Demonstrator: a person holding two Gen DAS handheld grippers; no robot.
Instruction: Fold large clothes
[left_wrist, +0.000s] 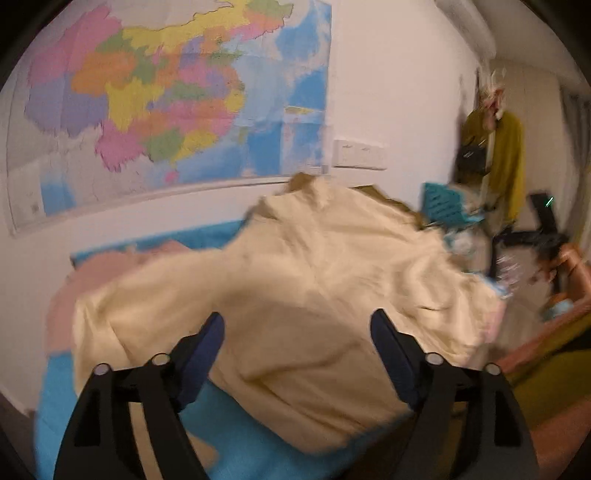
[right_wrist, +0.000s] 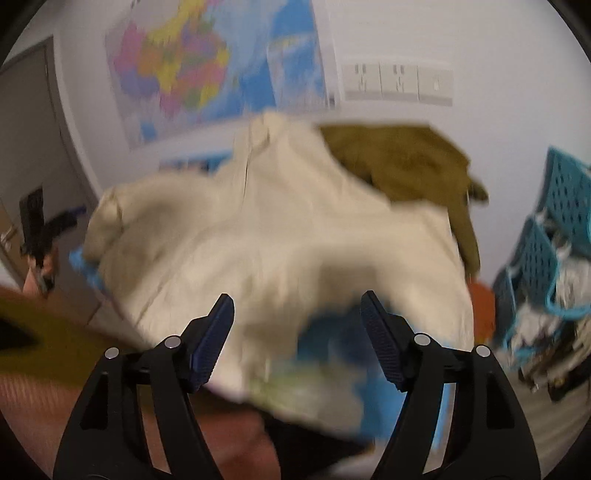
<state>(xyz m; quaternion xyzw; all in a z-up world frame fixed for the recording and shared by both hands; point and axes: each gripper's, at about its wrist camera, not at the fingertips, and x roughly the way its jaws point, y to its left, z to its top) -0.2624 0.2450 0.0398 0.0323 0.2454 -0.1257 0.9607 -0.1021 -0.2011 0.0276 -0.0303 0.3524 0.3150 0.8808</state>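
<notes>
One big map (left_wrist: 159, 107) is hanging on the white wall (left_wrist: 388, 92), its writing too blurred to read. Below it, one blue cover (left_wrist: 236, 435) is lying under one cream garment (left_wrist: 295, 295), which is spreading crumpled over the middle. One olive garment (right_wrist: 406, 162) is lying behind it, touching its far edge. Blue baskets (right_wrist: 546, 236) are standing at the right; I cannot count them exactly. One socket panel (right_wrist: 397, 83) is sitting beside the map. The left gripper (left_wrist: 297, 328) and the right gripper (right_wrist: 297, 314) are both gaping wide above the cream garment, grasping nothing.
</notes>
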